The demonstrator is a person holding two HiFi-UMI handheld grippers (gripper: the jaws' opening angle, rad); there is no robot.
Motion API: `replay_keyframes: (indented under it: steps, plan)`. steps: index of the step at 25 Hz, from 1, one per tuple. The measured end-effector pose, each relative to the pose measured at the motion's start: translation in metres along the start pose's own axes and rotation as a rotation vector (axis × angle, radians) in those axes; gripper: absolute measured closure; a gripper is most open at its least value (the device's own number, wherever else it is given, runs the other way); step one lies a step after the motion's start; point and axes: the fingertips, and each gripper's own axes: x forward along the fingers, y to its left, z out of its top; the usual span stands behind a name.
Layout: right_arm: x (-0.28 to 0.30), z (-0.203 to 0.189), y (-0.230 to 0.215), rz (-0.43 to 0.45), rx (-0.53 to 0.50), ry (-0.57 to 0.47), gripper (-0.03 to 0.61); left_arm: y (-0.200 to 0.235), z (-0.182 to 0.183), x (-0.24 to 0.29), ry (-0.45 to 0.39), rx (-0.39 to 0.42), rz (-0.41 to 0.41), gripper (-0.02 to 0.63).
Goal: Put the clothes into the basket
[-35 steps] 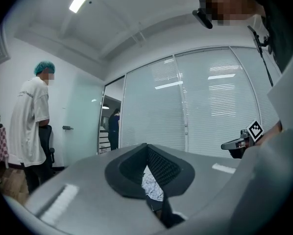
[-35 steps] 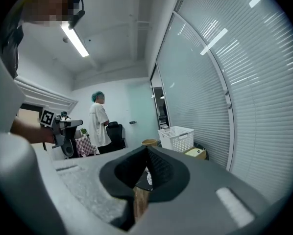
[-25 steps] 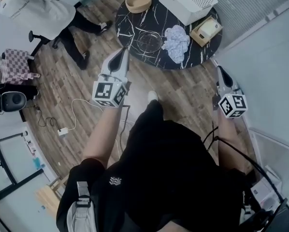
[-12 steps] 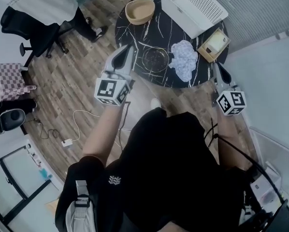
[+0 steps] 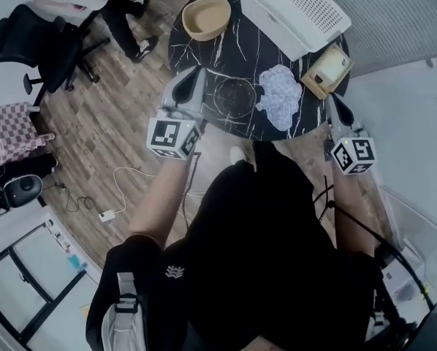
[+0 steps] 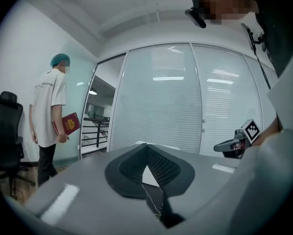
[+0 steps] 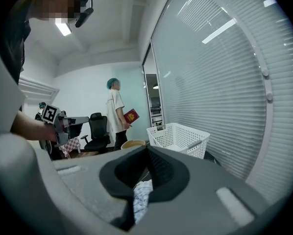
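Approach step, nothing picked up yet. I'm holding the left gripper point(image 5: 197, 72) and right gripper point(image 5: 329, 97) clenched, nothing between either pair of jaws, both hovering at the near edge of the round table point(image 5: 204, 57). The clothes point(image 5: 279, 104) are lying in a crumpled pale heap on the tabletop, near the basket point(image 5: 317, 36) and between the glass dish point(image 5: 233, 96) and the wooden box point(image 5: 328, 68). No cloth is showing in the basket. I'm judging the right gripper the closer one. The next move is calling for opening its jaws, coming down on the heap, pinching a good fold, and lifting clear of the basket rim.
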Motion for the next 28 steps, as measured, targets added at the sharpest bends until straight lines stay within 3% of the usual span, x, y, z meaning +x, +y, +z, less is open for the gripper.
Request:
replay_keyframes:
  steps: [8,17,23,28]
  plan:
    - [0.063,0.016,-0.019,0.109,-0.001,-0.012,0.577,0.02,0.004,0.042,0.046,0.006,0.088,0.607]
    - [0.111,0.019,-0.037,0.225,0.003,-0.023,0.577,0.013,0.014,0.097,0.048,0.059,0.127,0.607]
    - [0.121,-0.001,-0.034,0.227,0.006,0.028,0.577,0.011,-0.008,0.111,0.083,0.034,0.099,0.607]
    - [0.127,-0.031,-0.033,0.176,0.04,0.068,0.577,0.015,-0.036,0.128,0.107,0.028,0.031,0.607]
